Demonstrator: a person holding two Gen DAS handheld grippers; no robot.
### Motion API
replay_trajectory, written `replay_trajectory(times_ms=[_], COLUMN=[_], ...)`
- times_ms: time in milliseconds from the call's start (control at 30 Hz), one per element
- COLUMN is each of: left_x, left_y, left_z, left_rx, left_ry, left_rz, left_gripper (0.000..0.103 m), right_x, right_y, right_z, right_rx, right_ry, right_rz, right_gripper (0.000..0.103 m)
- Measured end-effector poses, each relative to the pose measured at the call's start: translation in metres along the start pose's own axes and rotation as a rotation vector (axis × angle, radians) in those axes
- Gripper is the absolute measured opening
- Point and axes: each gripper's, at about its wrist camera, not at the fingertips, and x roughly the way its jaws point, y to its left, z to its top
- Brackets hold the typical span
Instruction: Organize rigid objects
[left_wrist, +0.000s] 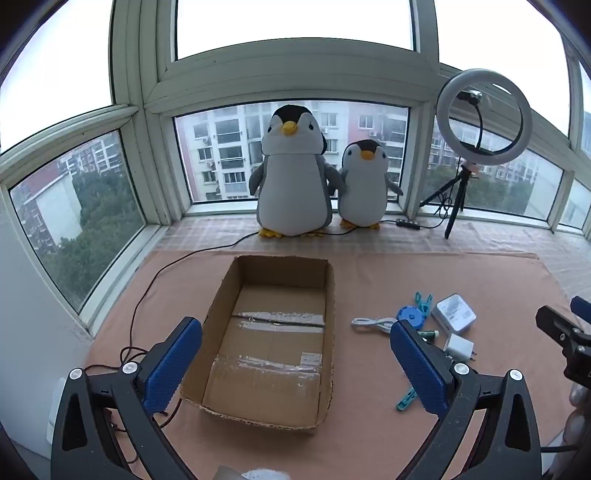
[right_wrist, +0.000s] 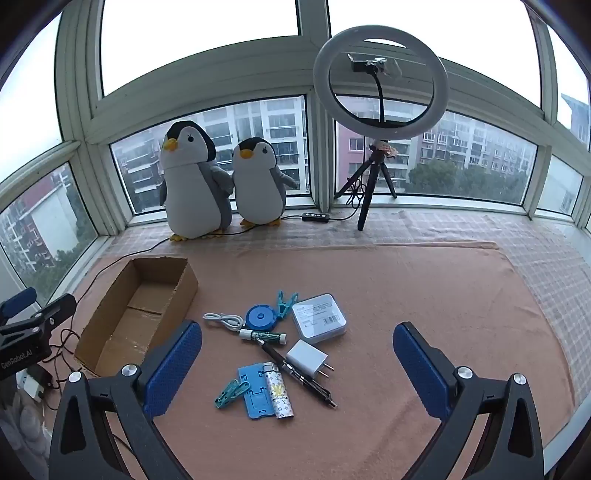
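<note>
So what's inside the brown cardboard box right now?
Nothing shows inside the open brown cardboard box: only its bare floor with clear tape across the seam. The near wall hides a thin strip of floor in the left wrist view, so that strip can't be checked.

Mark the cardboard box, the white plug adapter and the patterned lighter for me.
cardboard box (left_wrist: 225, 317): left wrist view, on its left inner wall.
white plug adapter (right_wrist: 306, 353): right wrist view, on its white body.
patterned lighter (right_wrist: 279, 397): right wrist view, mid-body on the print.
</note>
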Motion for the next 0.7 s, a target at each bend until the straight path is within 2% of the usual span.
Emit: replay_trajectory(times_ms=[300,700], left_x=[0.004,0.003], left_y=[0.006,-0.004], left_z=[-0.002,-0.003], left_rx=[-0.01,0.026], left_ry=[0.004,0.017], left_rz=[-0.013,-0.018], left_gripper=[0.103,0.103], right_x=[0.002,0.004], right_y=[0.002,0.01], right_z=[-0.001,-0.001], right_rx=[0.002,-0.028], right_ry=[0.004,0.006], right_rz=[0.008,-0.01], right_gripper=[0.102,0.102])
